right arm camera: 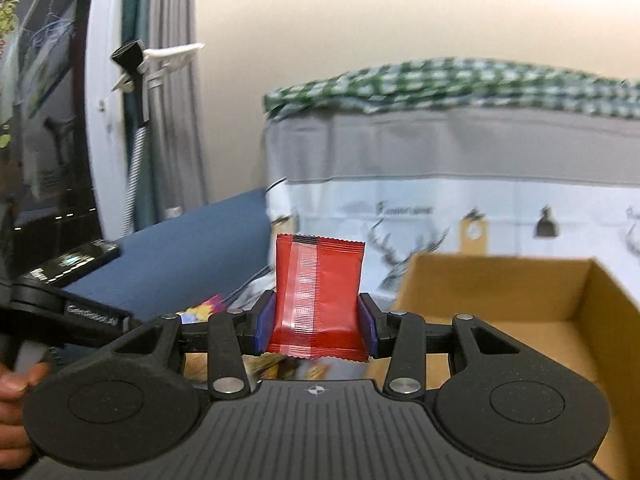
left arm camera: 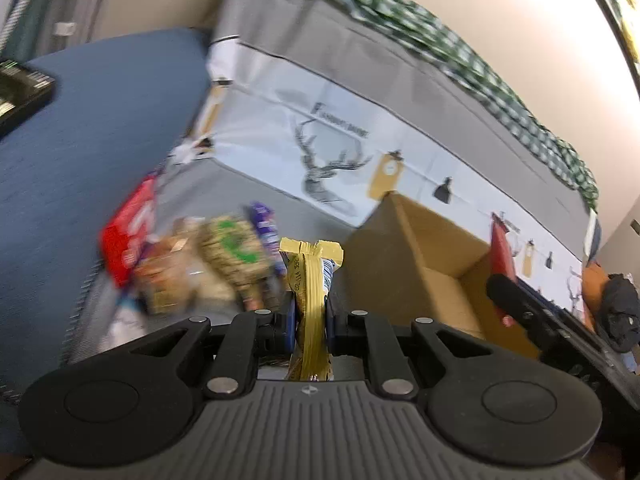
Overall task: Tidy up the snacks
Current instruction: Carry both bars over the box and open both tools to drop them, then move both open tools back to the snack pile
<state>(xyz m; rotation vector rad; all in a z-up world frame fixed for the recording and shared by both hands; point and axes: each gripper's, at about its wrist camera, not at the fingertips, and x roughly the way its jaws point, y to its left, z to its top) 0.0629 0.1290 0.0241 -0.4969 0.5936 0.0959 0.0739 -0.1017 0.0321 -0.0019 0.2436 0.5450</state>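
Note:
My left gripper [left arm camera: 311, 316] is shut on a gold snack packet [left arm camera: 310, 280], held upright above a pile of snacks [left arm camera: 208, 264] that includes a red packet [left arm camera: 128, 232] and a green-printed one [left arm camera: 234, 246]. An open cardboard box [left arm camera: 424, 264] stands just right of it. My right gripper [right arm camera: 316, 320] is shut on a red snack packet [right arm camera: 318, 296], held upright left of the same cardboard box [right arm camera: 520, 292], whose visible inside is bare. The right gripper also shows at the right of the left wrist view [left arm camera: 516, 300], over the box.
A grey and white deer-print storage case [left arm camera: 360, 120] with a green checked cloth [right arm camera: 440, 84] on top stands behind the box. A blue surface [left arm camera: 80, 140] lies to the left with a black device [left arm camera: 20, 88] on it. A few snacks [right arm camera: 204, 308] lie below the right gripper.

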